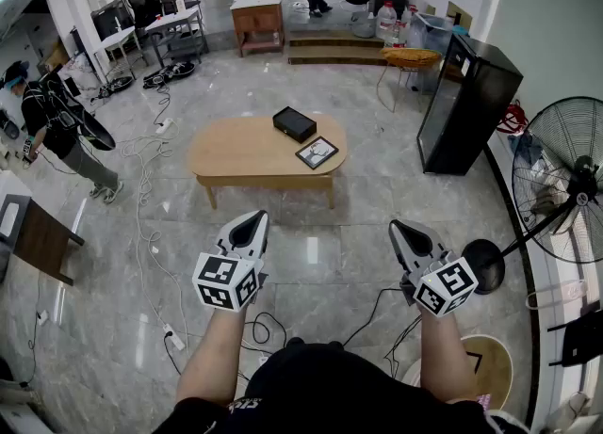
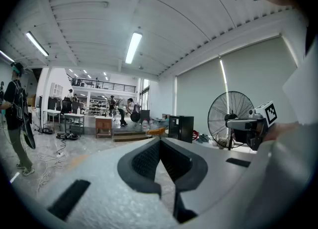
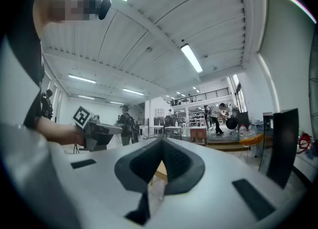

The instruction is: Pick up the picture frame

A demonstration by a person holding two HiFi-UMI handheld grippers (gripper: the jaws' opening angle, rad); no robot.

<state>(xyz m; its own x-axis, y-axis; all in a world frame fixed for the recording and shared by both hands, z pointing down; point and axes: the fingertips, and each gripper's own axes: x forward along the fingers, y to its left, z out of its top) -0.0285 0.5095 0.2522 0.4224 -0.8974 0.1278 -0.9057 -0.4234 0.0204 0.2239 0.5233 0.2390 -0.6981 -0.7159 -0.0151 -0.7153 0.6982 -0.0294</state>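
Observation:
The picture frame (image 1: pixel 317 152) lies flat on the right part of the oval wooden table (image 1: pixel 236 154), a dark-rimmed rectangle with a pale picture. My left gripper (image 1: pixel 252 222) is held well short of the table, over the floor, its jaws shut with nothing between them. My right gripper (image 1: pixel 402 229) is level with it to the right, also shut and empty. In the left gripper view the closed left gripper (image 2: pixel 160 141) points into the room; the right gripper view shows the closed right gripper (image 3: pixel 161 141) with a strip of the table's edge (image 3: pixel 160 172) behind it.
A black box (image 1: pixel 294 124) sits on the table behind the frame. A black cabinet (image 1: pixel 464 103) and a standing fan (image 1: pixel 565 178) are to the right. Cables (image 1: pixel 151 154) trail over the marble floor at left, where a person (image 1: pixel 57 126) stands.

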